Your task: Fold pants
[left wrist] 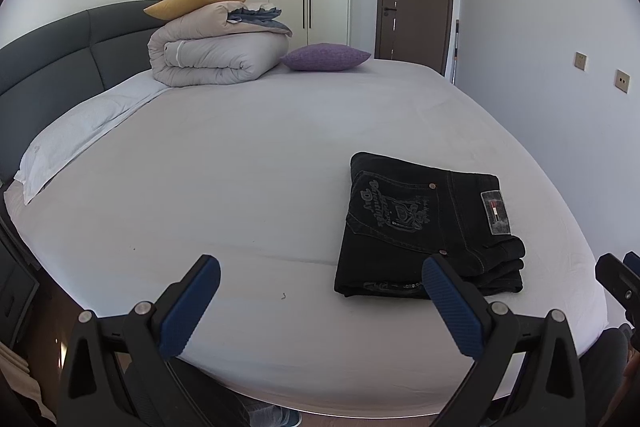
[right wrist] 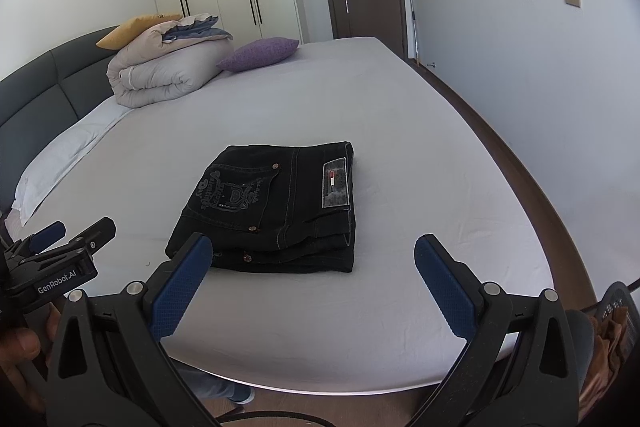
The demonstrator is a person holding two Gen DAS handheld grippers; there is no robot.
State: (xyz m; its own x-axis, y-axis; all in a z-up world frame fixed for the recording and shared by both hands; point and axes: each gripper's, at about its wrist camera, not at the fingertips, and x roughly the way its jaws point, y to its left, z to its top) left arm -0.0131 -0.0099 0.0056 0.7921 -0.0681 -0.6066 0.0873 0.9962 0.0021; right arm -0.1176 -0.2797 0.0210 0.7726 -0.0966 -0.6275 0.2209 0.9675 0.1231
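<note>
Beyond both gaping grippers, folded pants (right wrist: pixel 272 203)

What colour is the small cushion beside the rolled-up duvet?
Purple, with a speckled weave. The small purple cushion shows best in the left wrist view.

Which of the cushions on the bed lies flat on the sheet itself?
The purple cushion, beside the rolled duvet. The yellow cushion is perched on top of that duvet instead.
</note>
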